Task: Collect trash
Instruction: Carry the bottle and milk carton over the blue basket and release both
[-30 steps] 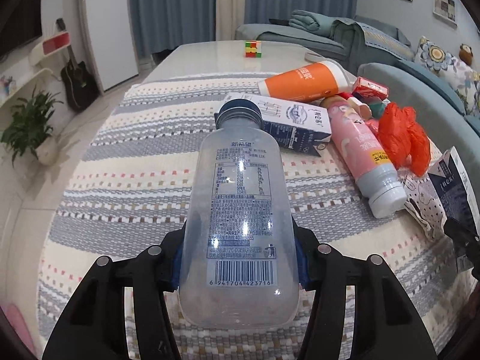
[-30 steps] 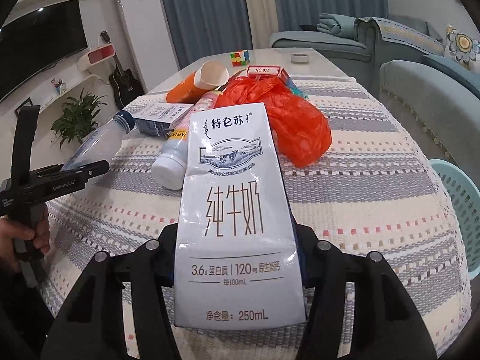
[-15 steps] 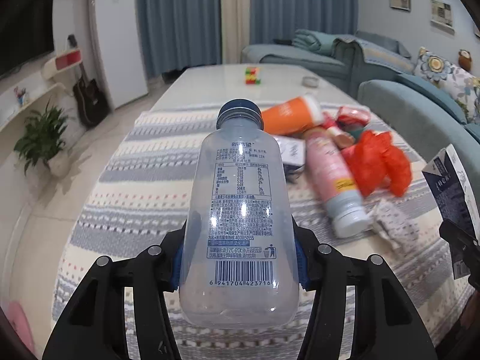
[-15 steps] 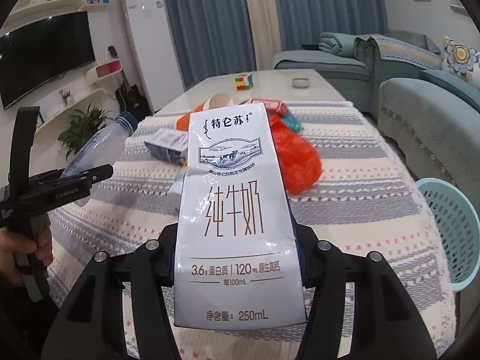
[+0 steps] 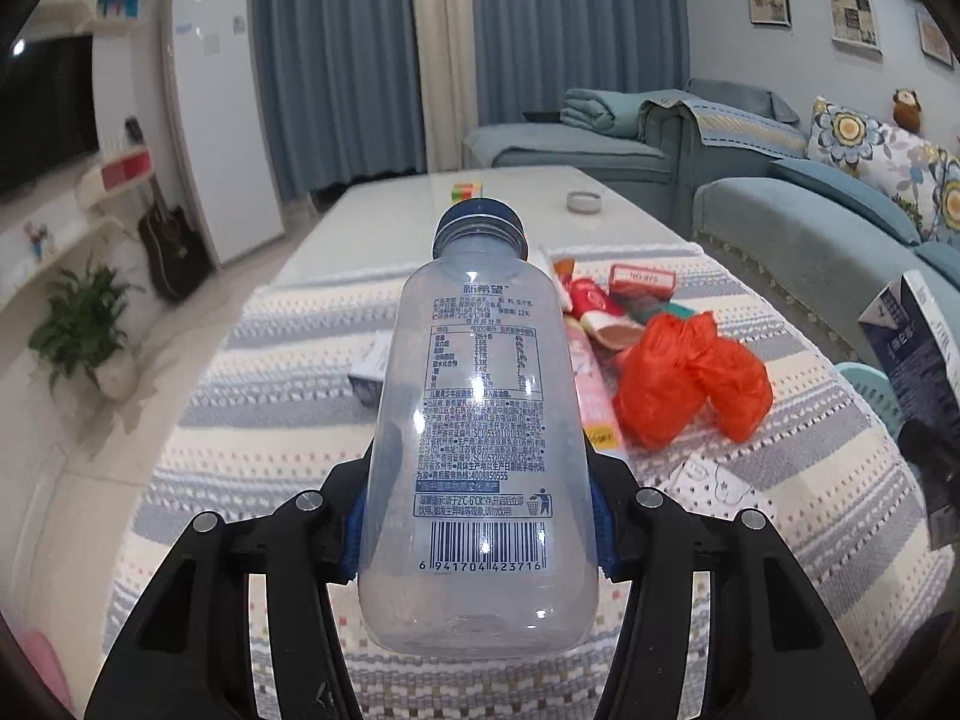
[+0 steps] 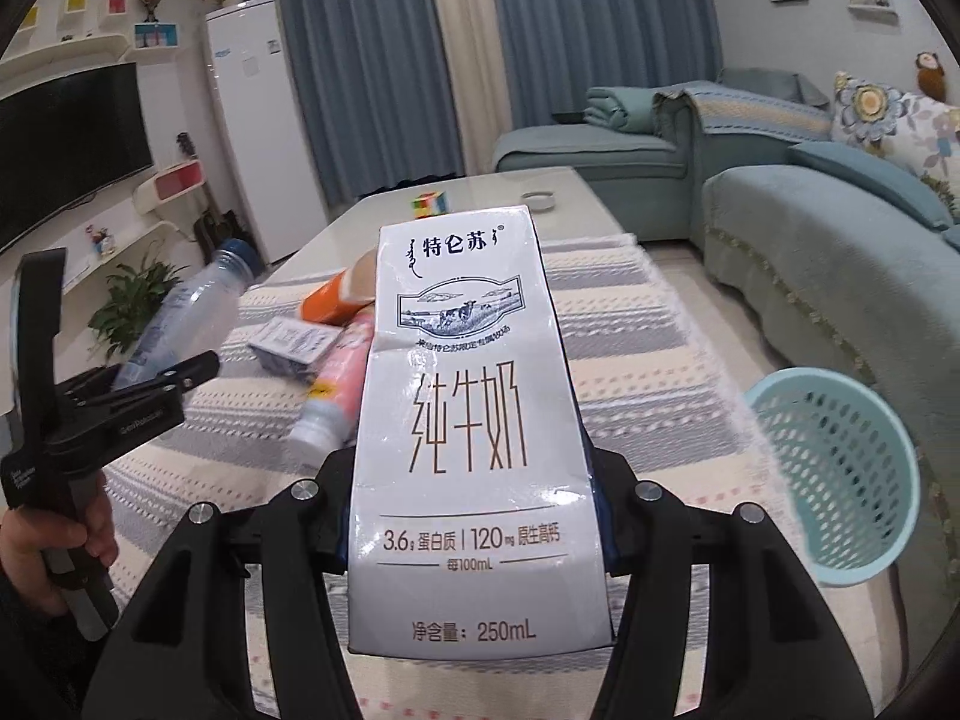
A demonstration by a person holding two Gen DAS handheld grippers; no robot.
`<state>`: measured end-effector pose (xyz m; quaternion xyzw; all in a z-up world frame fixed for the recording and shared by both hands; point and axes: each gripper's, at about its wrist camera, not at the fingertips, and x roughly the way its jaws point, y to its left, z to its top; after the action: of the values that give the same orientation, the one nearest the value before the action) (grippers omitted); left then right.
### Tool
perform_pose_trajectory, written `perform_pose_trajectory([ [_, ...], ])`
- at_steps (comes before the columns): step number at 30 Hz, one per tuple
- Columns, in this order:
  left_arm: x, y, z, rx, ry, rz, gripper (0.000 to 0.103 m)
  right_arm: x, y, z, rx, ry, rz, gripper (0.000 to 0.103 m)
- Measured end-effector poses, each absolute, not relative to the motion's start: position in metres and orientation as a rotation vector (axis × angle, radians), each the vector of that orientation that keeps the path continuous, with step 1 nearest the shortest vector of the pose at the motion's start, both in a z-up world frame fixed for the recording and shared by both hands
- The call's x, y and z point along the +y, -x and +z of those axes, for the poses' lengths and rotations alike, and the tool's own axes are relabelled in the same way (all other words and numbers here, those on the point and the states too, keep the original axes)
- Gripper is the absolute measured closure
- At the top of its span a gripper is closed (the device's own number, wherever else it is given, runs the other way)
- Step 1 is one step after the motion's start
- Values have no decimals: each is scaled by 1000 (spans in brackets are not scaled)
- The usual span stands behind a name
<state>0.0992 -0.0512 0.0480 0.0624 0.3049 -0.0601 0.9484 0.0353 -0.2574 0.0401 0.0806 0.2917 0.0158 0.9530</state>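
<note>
My left gripper [image 5: 480,525] is shut on a clear plastic bottle [image 5: 480,450] with a blue cap, held above the striped tablecloth [image 5: 252,432]. My right gripper [image 6: 477,525] is shut on a white milk carton [image 6: 468,438], also held above the table. The left gripper and its bottle [image 6: 180,312] show at the left of the right wrist view. The carton [image 5: 912,348] shows at the right edge of the left wrist view. A light blue mesh basket [image 6: 840,474] stands beside the table at the right. Trash lies on the cloth: an orange plastic bag [image 5: 690,384], a pink bottle [image 6: 336,390], an orange bottle [image 6: 330,300].
A small blue-and-white carton [image 6: 291,342] and a red box [image 5: 642,282] also lie on the cloth. A crumpled wrapper [image 5: 714,486] lies near the front. A puzzle cube [image 5: 467,191] and a white dish [image 5: 583,201] sit at the table's far end. Sofas [image 6: 810,252] stand at the right.
Both grippers have risen with their loads, so the table looks farther below. The basket has come further into the right wrist view.
</note>
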Motion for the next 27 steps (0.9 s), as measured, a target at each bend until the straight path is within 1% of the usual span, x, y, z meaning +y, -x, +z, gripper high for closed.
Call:
perform_pose_trajectory([
  [9, -86, -97, 64, 594, -105, -171, 50, -290, -26, 55, 575, -125, -31, 51],
  [27, -170, -67, 63, 602, -131, -236, 50, -341, -3, 58, 561, -205, -73, 51],
])
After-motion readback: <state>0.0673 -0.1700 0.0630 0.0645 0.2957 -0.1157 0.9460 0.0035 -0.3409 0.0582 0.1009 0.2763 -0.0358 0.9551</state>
